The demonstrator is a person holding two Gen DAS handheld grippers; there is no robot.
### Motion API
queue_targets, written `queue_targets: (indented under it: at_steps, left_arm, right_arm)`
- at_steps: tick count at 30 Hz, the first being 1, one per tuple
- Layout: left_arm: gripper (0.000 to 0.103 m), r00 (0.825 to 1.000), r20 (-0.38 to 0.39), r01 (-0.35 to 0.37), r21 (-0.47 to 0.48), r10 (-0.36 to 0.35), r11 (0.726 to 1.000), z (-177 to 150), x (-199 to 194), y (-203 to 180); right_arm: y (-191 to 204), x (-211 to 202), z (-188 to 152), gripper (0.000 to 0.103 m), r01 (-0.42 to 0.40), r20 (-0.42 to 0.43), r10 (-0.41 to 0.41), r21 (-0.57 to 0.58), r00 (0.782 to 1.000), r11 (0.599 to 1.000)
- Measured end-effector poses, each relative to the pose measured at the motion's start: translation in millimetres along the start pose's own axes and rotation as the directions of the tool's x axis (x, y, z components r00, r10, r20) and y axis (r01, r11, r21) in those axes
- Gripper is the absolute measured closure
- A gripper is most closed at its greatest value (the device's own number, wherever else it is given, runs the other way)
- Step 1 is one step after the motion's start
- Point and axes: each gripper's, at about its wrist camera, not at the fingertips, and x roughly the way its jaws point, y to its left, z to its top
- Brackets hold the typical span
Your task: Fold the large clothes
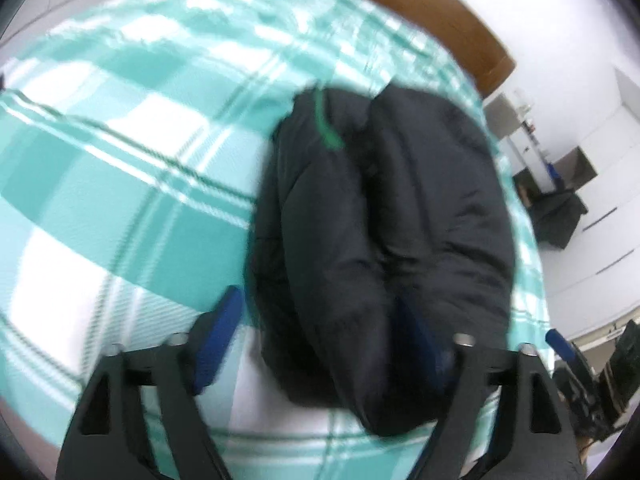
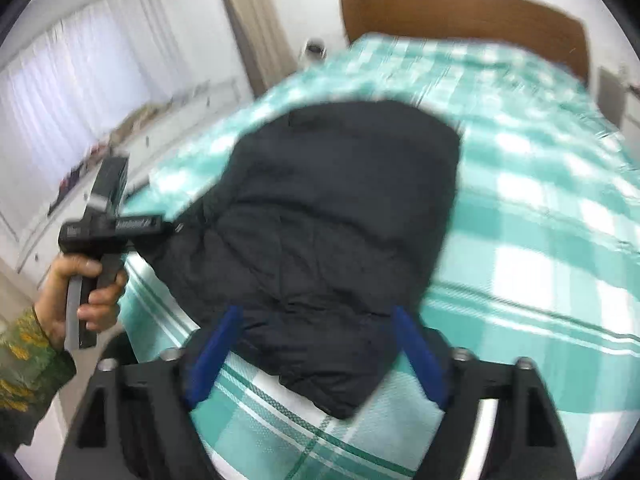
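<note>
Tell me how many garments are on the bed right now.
1. A single dark puffy jacket lies bunched on the teal plaid bedspread, near the bed's foot, between both open grippers. More clothing could lie outside these views.

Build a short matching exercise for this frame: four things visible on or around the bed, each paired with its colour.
Things:
1. jacket
2. bedspread
3. headboard
4. right gripper fingers

Colours:
A. brown
B. blue
C. black
D. teal and white check

Pairs: 1-C, 2-D, 3-A, 4-B
</note>
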Motion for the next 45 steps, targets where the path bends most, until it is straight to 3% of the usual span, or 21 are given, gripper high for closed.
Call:
queue_targets:
  at_steps: [2,5,7,10,12,13,16,19,20,24,29,32,34,36,37,40,41,43,44,45]
  left_arm:
    - [0.007,0.997,0.078,0.003,0.027,-0.005,1.000,-0.3,-30.9,-7.2]
    - [0.004,0.992,0.071,0.107,0.018,-0.108,0.994,9.8,-45.5,-4.6]
    - [0.004,0.982,0.017,0.190,-0.003,-0.190,0.982,20.5,-42.1,-0.5]
    - [0.004,0.972,-0.093,0.218,0.027,-0.215,0.976,48.7,-16.9,-6.8]
    - [0.004,0.950,-0.205,0.248,0.035,-0.235,0.968,59.6,6.7,-5.1]
    - [0.004,0.940,-0.254,0.246,0.040,-0.228,0.968,63.3,19.7,-4.4]
    - [0.005,0.934,-0.325,0.191,0.110,-0.146,0.975,65.5,47.4,-3.6]
    - [0.005,0.921,-0.352,0.203,0.066,-0.167,0.977,60.7,68.3,8.7]
    - [0.005,0.914,-0.355,0.226,0.040,-0.197,0.973,59.1,74.8,11.2]
    - [0.000,0.915,-0.334,0.258,0.052,-0.227,0.965,56.2,87.4,8.0]
    - [0.000,0.900,-0.336,0.298,0.010,-0.277,0.955,51.3,103.8,24.0]
    - [0.000,0.881,-0.339,0.333,-0.050,-0.330,0.941,44.8,109.2,38.8]
    - [0.000,0.882,-0.335,0.339,-0.037,-0.331,0.940,43.0,110.4,38.9]
    - [0.000,0.883,-0.338,0.341,-0.015,-0.326,0.940,42.9,114.7,35.7]
    - [0.000,0.885,-0.337,0.338,-0.008,-0.321,0.941,42.9,117.7,33.2]
    - [0.000,0.896,-0.317,0.320,-0.028,-0.312,0.947,44.5,124.6,31.5]
    - [0.000,0.901,-0.304,0.311,-0.046,-0.310,0.949,43.8,124.9,32.3]
    - [0.002,0.914,-0.288,0.287,-0.034,-0.285,0.957,40.4,121.4,29.8]
    - [0.011,0.923,-0.273,0.278,-0.011,-0.270,0.961,37.6,115.4,26.5]
    - [0.027,0.923,-0.259,0.292,-0.006,-0.284,0.956,35.0,111.6,22.5]
  right_arm:
    - [-5.1,-17.0,-4.5,0.020,0.061,0.016,-0.060,-0.012,0.998,0.998]
    - [-14.6,-25.6,-15.7,0.020,0.080,0.010,-0.080,0.002,0.997,0.997]
    - [-25.0,-24.0,-22.5,0.020,0.069,-0.014,-0.069,0.045,0.998,0.997]
    - [-29.2,-21.1,-29.0,0.020,0.046,-0.039,-0.042,0.101,0.998,0.994]
    - [-30.7,-19.9,-28.5,0.020,0.019,-0.042,-0.014,0.122,0.999,0.992]
    - [-30.3,-20.4,-29.9,0.020,0.012,-0.042,-0.007,0.120,0.999,0.993]
    - [-32.1,-24.8,-30.3,0.020,0.009,-0.032,-0.006,0.104,0.999,0.995]
    - [-38.5,-28.0,-27.8,0.020,-0.008,-0.026,0.011,0.120,1.000,0.993]
    - [-43.8,-24.9,-26.4,0.020,-0.029,-0.027,0.033,0.143,0.999,0.989]
    - [-67.2,-3.9,-18.2,0.020,-0.132,-0.008,0.138,0.257,0.990,0.957]
    - [-97.3,48.7,-7.9,0.020,-0.276,0.014,0.296,0.402,0.955,0.873]
    - [-108.5,87.7,-6.0,0.020,-0.361,0.015,0.401,0.464,0.916,0.809]
    - [-111.2,117.3,-3.4,0.015,-0.392,-0.011,0.452,0.481,0.892,0.785]
    - [-113.2,138.7,0.5,0.008,-0.392,-0.031,0.459,0.473,0.888,0.789]
    - [-116.2,154.2,2.7,0.002,-0.414,-0.032,0.490,0.487,0.871,0.769]
    - [-119.5,187.2,11.5,0.000,-0.442,-0.039,0.537,0.521,0.843,0.731]
    - [-117.8,190.6,15.4,0.000,-0.439,-0.045,0.534,0.513,0.844,0.737]
    - [-105.1,189.1,28.6,0.003,-0.411,-0.078,0.490,0.439,0.868,0.799]
    - [-95.6,183.7,34.4,0.005,-0.399,-0.095,0.465,0.383,0.880,0.833]
    - [-85.1,175.6,38.9,0.007,-0.389,-0.104,0.442,0.324,0.891,0.862]
